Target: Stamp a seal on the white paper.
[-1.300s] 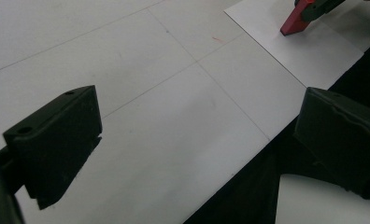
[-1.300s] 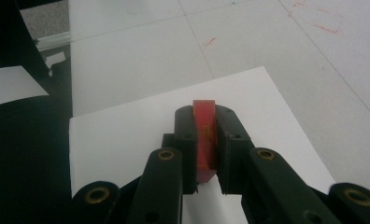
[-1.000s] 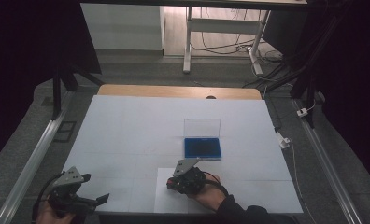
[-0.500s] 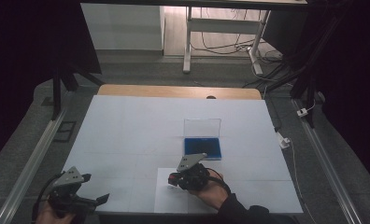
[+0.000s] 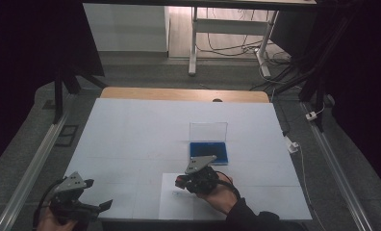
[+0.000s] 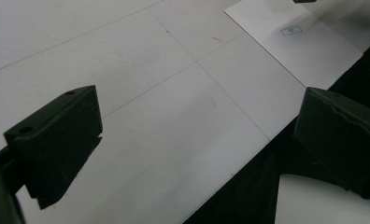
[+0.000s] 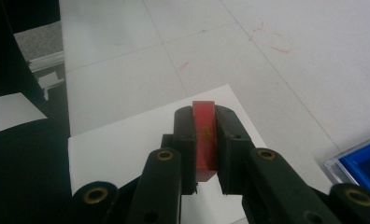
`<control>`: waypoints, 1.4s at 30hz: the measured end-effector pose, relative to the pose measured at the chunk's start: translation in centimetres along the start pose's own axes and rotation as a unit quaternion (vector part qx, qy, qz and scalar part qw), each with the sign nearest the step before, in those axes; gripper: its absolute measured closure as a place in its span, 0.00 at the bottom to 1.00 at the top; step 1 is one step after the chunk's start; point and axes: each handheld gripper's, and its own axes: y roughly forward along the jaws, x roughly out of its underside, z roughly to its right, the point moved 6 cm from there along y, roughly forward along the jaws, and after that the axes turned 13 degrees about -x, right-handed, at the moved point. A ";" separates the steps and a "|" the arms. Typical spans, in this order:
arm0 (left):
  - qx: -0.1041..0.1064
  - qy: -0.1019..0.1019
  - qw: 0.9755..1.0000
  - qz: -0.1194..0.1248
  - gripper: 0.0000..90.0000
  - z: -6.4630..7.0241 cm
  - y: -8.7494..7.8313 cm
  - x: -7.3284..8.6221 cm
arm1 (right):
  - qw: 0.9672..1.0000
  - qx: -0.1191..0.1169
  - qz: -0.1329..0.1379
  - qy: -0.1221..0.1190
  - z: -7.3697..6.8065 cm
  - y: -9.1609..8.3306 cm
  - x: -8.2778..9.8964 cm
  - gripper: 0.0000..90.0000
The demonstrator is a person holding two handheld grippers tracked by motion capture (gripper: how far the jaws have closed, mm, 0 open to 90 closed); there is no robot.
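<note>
Now right gripper [image 7: 204, 140] nearer the ink pad [image 5: 208, 152], red stamp [image 7: 204, 135] still clamped

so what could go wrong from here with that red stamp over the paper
1. The right gripper pinches the red stamp by its thin sides, so it could twist or slip when pressed down.
2. The sheet of paper lies loose near the table edge, and the left gripper, jaws open, is off it, so the sheet may shift and smear the print.
3. A small printed mark is already there; a second print could overlap it.
</note>
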 end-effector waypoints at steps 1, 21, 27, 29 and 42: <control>0.000 0.000 1.000 0.000 0.01 0.0 0.0 0.0 | 1.000 0.001 0.002 0.002 0.0 -0.1 0.0 0.89; 0.000 0.001 1.000 0.000 0.01 0.0 0.0 0.0 | 0.999 0.034 0.019 0.032 2.0 -2.4 0.1 0.89; 0.000 0.001 1.000 -0.001 0.01 0.0 0.0 0.0 | 0.998 0.045 0.023 0.040 2.6 -3.0 0.1 0.89; 0.000 0.001 1.000 -0.001 0.01 0.0 0.0 0.0 | 0.998 0.049 0.024 0.044 2.8 -3.3 0.2 0.89; -0.001 0.001 1.000 -0.001 0.01 0.0 0.0 0.0 | 0.995 0.076 0.034 0.058 4.5 -4.9 0.5 0.89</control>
